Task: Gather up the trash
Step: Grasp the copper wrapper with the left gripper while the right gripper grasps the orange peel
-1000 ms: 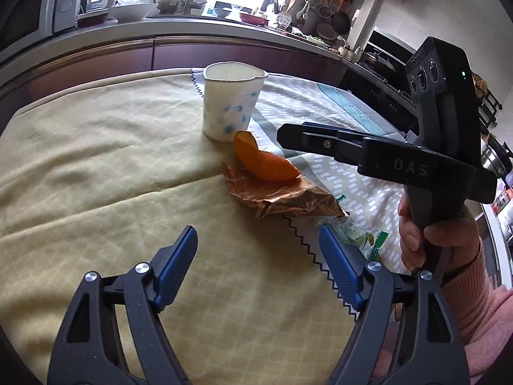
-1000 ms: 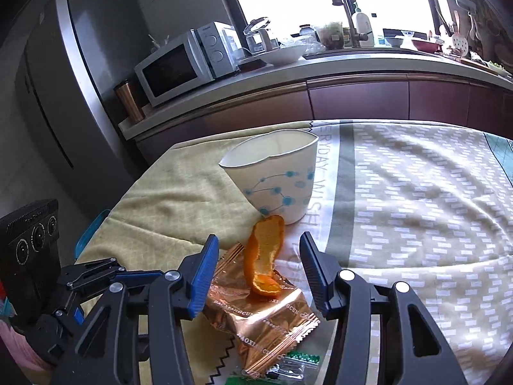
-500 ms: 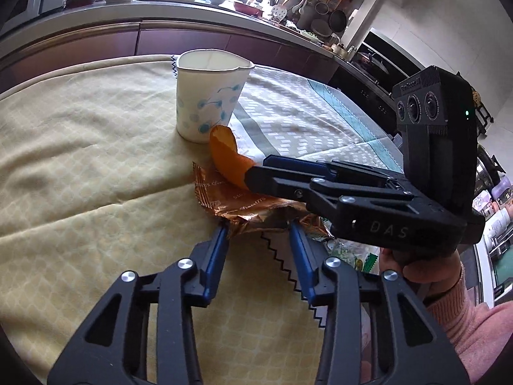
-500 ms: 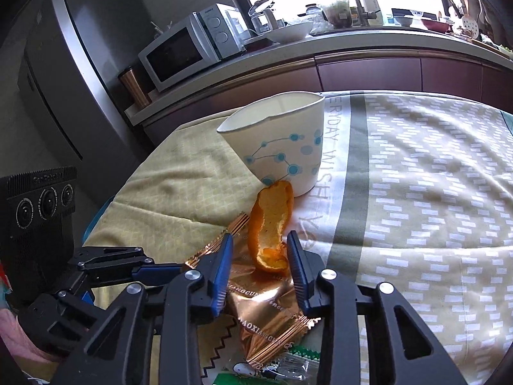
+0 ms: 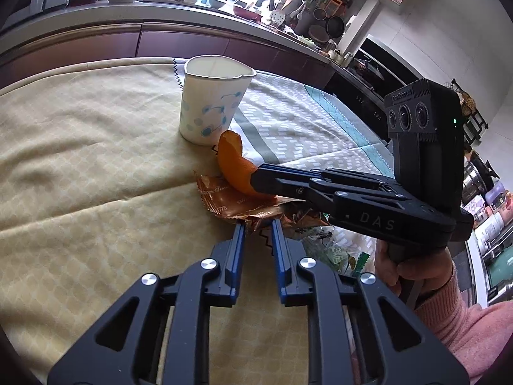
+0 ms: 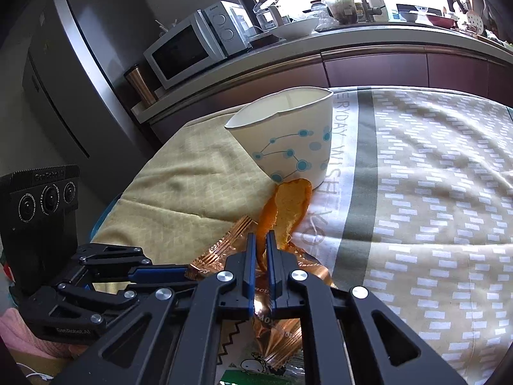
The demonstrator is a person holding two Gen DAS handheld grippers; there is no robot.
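An orange peel [image 5: 234, 163] stands on a copper foil wrapper [image 5: 224, 199] just in front of a white paper cup [image 5: 208, 109] with blue dots. My right gripper [image 6: 261, 240] is shut on the lower end of the peel [image 6: 288, 208]; it also reaches in from the right as my right gripper [image 5: 256, 176] in the left wrist view. My left gripper [image 5: 257, 227] has its jaws closing, narrow, with the wrapper's near crumpled edge between the tips. The wrapper [image 6: 218, 250] lies under both grippers, and the cup [image 6: 288, 134] stays upright behind.
A clear wrapper with green print [image 5: 333, 250] lies beside the copper one. A yellow and patterned cloth [image 5: 80, 160] covers the table. A hand in a pink sleeve [image 5: 416, 272] holds the right gripper. A counter with a microwave [image 6: 186, 48] and a fridge [image 6: 64, 64] stand behind.
Both grippers' jaws came together from wide apart. The right closed on the peel's lower end. The left moved up to the copper wrapper's edge and narrowed around it.
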